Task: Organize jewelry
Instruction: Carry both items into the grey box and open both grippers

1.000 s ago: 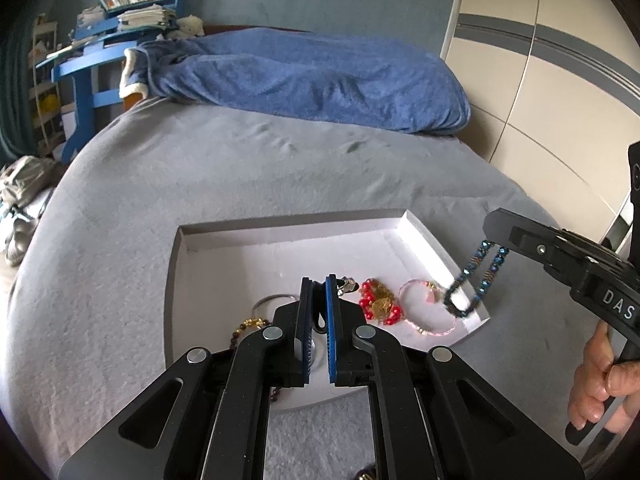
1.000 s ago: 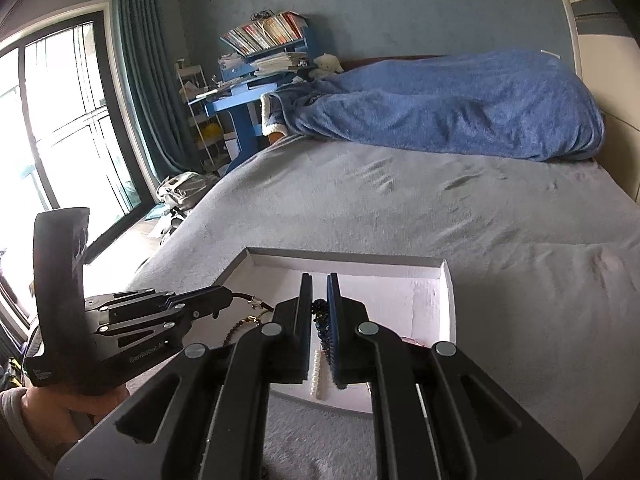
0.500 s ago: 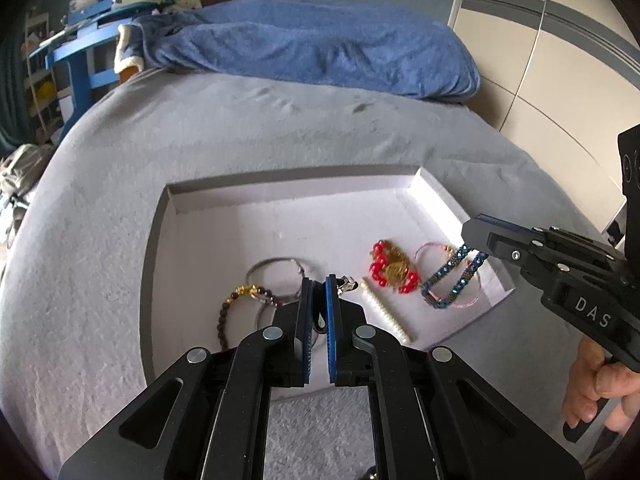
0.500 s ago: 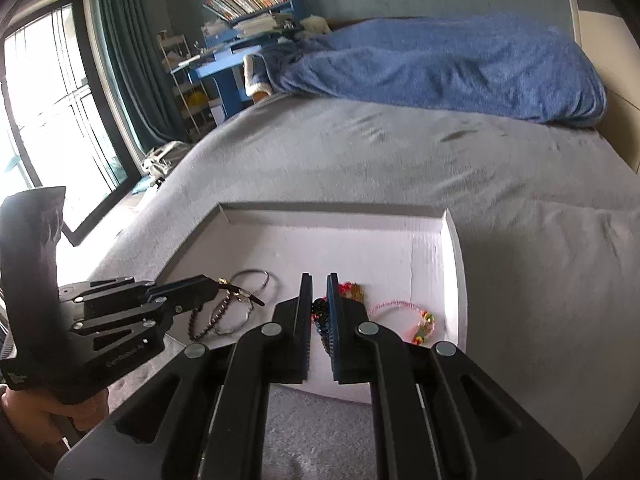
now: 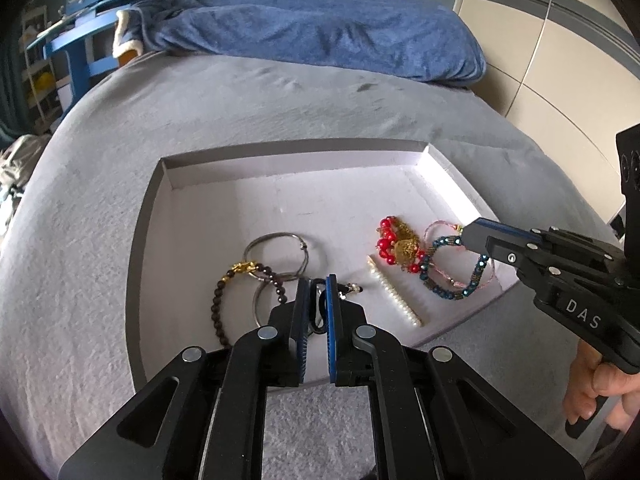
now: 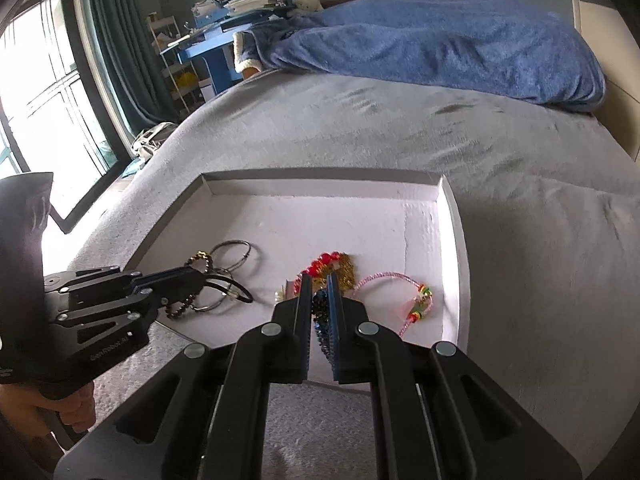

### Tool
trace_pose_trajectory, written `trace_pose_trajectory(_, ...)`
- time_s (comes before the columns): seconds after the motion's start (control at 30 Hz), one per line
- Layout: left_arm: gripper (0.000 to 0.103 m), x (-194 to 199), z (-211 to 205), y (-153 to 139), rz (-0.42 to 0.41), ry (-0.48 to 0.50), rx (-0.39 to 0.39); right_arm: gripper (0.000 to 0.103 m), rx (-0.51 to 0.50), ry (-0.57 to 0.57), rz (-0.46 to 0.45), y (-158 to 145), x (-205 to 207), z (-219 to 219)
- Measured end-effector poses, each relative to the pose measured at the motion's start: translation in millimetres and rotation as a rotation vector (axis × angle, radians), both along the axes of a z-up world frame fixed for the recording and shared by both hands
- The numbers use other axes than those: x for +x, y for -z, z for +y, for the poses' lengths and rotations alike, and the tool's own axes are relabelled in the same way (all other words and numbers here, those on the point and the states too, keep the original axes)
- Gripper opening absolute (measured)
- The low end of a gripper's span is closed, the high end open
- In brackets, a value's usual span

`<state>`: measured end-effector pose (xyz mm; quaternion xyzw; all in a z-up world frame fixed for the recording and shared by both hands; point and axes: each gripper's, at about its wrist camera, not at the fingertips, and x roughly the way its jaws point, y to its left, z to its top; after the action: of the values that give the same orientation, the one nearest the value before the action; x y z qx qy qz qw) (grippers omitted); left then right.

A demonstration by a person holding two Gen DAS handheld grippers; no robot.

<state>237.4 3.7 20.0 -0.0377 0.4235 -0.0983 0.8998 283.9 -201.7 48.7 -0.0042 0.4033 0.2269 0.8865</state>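
Left gripper (image 5: 318, 296): low in the middle of the left wrist view, jaws opening, a thin black loop (image 5: 318, 308) between the pads, maybe not pinched any more.
Right gripper (image 6: 319, 308): low in the middle of the right wrist view, squeezed tight on a dark blue bead bracelet (image 6: 320, 312).
Tray (image 5: 280, 184): white, shallow, sitting on the grey bed (image 5: 240, 100), filling the middle of both views.
Already in the tray: two silver rings (image 5: 276, 252) and a brown bead bracelet (image 5: 224, 296) at lower left, a white pearl strip (image 5: 394, 292) in the middle, red and gold beads (image 5: 394, 246) and a pink cord bracelet (image 6: 400, 284) to the right.
Blue bracelet's place: lying across the pink cord at the right of the left wrist view, one end up in the right gripper.
Could go wrong, black loop: might land on the silver rings and hook onto them, because the rings lie just beside the jaws.
Could go wrong, blue bracelet: might get tangled with the pink cord and red beads if let go right on top.
Could go wrong, tray edge: right pieces lie near the low front edge, so a bump could push them off onto the bed.
Could go wrong, pulling away: a bead string might catch on a pad and get dragged out again.
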Motion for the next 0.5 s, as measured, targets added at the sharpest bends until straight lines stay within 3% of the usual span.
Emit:
trace_pose_trajectory(0.07,0.03,-1,3,-1,-0.005,-0.014,-0.005,0.007,0.004,0.006,0.002,0,0,-1)
trace_pose_trajectory(0.17,0.034,-3,5,-3,-0.015,-0.018,-0.006,0.009,0.005,0.011,-0.003,0,-1,-3)
trace_pose_trajectory(0.3,0.052,-7,8,-6,-0.028,-0.026,-0.016,0.024,0.01,0.017,-0.009,-2,-2,-5)
trace_pose_trajectory(0.5,0.072,-14,14,-15,-0.059,-0.027,-0.027,0.034,0.01,0.031,-0.028,-8,-7,-11)
